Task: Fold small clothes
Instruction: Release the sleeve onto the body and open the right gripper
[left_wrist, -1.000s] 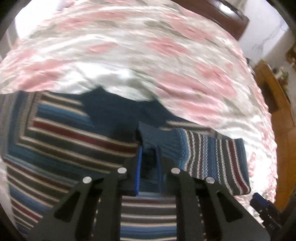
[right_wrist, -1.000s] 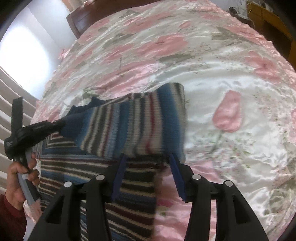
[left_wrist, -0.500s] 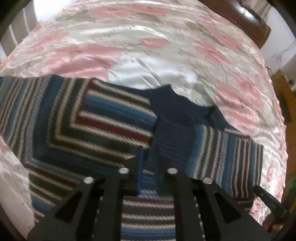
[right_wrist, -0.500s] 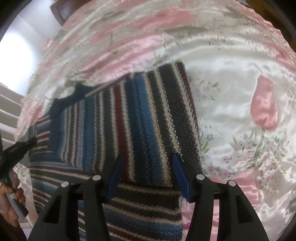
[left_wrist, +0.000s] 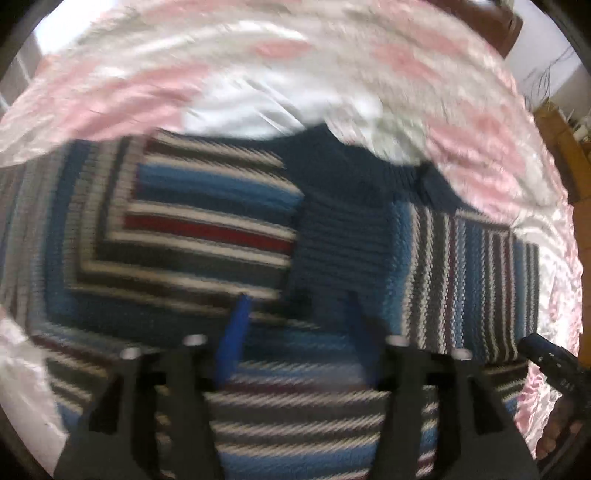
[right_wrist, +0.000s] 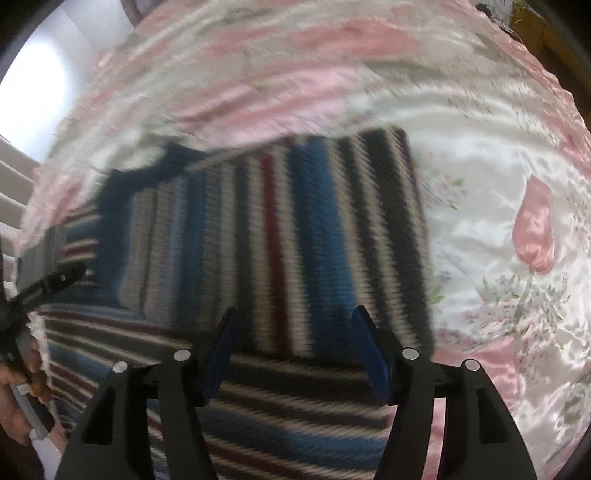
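A small knitted sweater (left_wrist: 207, 229) with blue, white, grey and red stripes lies flat on the bedspread. Its right sleeve (left_wrist: 461, 266) is folded inward across the body, with the navy cuff (left_wrist: 340, 240) resting near the collar. My left gripper (left_wrist: 299, 332) stands open just in front of that cuff, holding nothing. In the right wrist view the folded sleeve (right_wrist: 295, 229) fills the middle, and my right gripper (right_wrist: 295, 339) hovers open over its near edge. The left gripper's tip (right_wrist: 48, 284) shows at the far left, with a hand (right_wrist: 18, 417) on its handle. Both views are blurred by motion.
A shiny white and pink floral bedspread (right_wrist: 480, 240) spreads out all around the sweater. Wooden furniture (left_wrist: 569, 147) stands beyond the bed at the right, and a dark headboard (left_wrist: 506, 22) is at the far end.
My left gripper carried the sleeve cuff across the sweater, then opened and let it go. The sleeve went from hanging to lying flat. My right gripper stayed open and came lower over it.
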